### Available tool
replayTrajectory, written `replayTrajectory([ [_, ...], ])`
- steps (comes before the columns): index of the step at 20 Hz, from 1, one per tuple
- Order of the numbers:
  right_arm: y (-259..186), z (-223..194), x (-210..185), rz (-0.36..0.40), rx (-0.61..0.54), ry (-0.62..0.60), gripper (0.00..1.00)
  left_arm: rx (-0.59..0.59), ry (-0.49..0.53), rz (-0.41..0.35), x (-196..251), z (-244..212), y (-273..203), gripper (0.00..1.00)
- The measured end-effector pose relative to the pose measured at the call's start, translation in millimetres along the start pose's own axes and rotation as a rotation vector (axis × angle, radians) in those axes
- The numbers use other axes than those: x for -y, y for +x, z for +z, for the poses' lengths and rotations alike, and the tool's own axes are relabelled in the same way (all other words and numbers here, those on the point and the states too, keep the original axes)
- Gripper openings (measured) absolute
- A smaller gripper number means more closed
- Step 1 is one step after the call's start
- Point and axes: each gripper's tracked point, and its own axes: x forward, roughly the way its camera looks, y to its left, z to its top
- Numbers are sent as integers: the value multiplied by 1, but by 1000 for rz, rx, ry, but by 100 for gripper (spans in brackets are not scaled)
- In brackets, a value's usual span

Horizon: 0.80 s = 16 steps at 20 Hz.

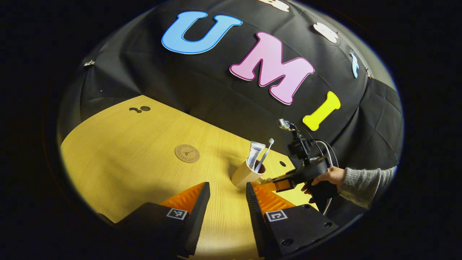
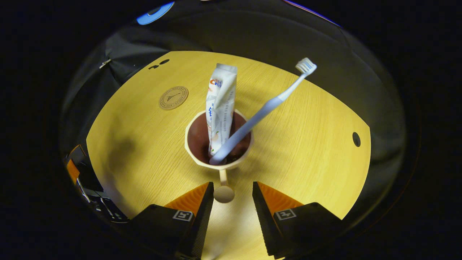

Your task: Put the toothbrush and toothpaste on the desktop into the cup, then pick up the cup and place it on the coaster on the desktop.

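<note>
Your right gripper [image 2: 231, 195] sits with its fingers spread wide, one on each side of the cup [image 2: 218, 142] handle, and neither finger touches it; the round end of the handle lies in the gap between them. The cup stands upright on the desktop [image 2: 306, 144], with the toothpaste [image 2: 220, 108] standing tall inside it and the toothbrush [image 2: 267, 106] leaning out over the rim, bristles up and away from the tube. The coaster [image 2: 173, 97] lies flat beyond the cup and well apart from it, with bare wood between the two. A small dark hole [image 2: 356, 139] marks the desktop far to the other side of the cup, near the table edge.

Your left gripper [image 1: 225, 202] hangs above the desktop short of the cup, fingers wide apart and holding nothing. From there you see your right hand [image 1: 326, 177] just beside the cup, which stands close to the desktop's far edge.
</note>
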Motion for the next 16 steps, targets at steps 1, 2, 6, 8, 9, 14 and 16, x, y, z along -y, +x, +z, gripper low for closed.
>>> replayTrajectory([
  [1, 5, 0, -1, 1, -14, -3, 67, -2, -1, 6, -2, -1, -2, 64],
  [2, 11, 0, -3, 0, -28, -8, 67, -4, -5, 13, -4, -2, -3, 64],
  [6, 28, 3, -8, -8, -77, -17, 67, -6, -11, 33, -12, -3, -7, 64],
  [8, 31, 4, -5, -27, -96, -34, 65, -8, -12, 42, -16, -4, -9, 64],
  [9, 33, 3, -5, -32, -106, -37, 65, -8, -13, 46, -18, -4, -10, 64],
  [14, 35, 4, -6, -52, -115, -45, 41, -3, -21, 57, -26, -1, -16, 64],
  [16, 34, 6, -6, -58, -113, -38, 33, -2, -25, 61, -29, -2, -19, 64],
])
